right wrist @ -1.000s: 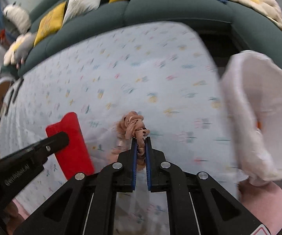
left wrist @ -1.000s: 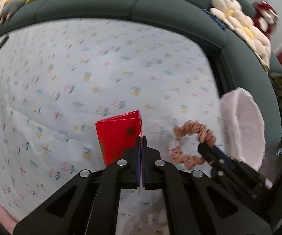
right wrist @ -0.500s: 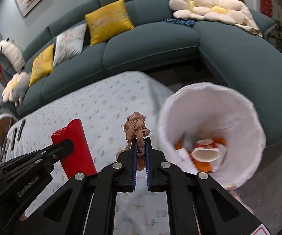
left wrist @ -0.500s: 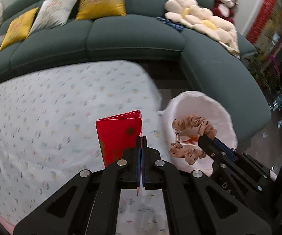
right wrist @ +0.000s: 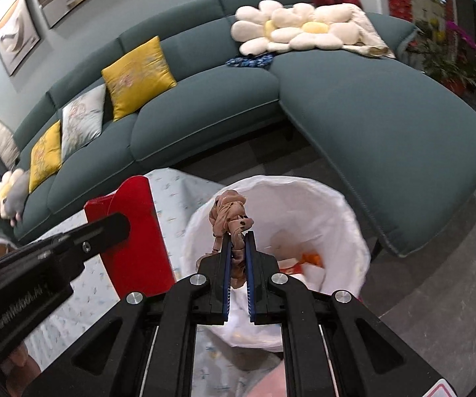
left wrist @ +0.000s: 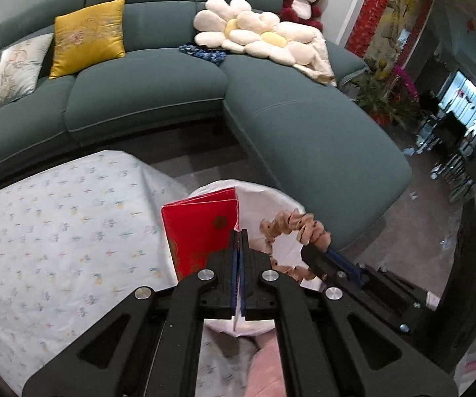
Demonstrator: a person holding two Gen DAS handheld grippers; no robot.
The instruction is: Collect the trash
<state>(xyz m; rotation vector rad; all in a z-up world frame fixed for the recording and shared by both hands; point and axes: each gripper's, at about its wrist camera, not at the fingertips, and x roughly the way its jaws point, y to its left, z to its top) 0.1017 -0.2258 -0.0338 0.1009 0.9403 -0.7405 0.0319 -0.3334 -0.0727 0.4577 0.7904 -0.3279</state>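
Two hand-held grippers poised over a lined bin. The left gripper (left wrist: 238, 236) has its fingers pressed together on the edge of a red envelope (left wrist: 198, 231), which stands upright above the near-left rim of the white-lined trash bin (right wrist: 333, 211). The right gripper (right wrist: 238, 241) pinches a tan, dark-spotted scrunchie (right wrist: 229, 215) between its blue pads, the fabric bunched above the fingertips and hanging over the bin's open mouth. Inside the bin lie orange and white scraps (right wrist: 307, 259). The bin stands just beside a table covered with a floral-print cloth (left wrist: 56, 231). Behind it curves a teal sofa (left wrist: 145, 89) carrying yellow cushions (left wrist: 87, 36) and flower-shaped pillows (left wrist: 254, 33).
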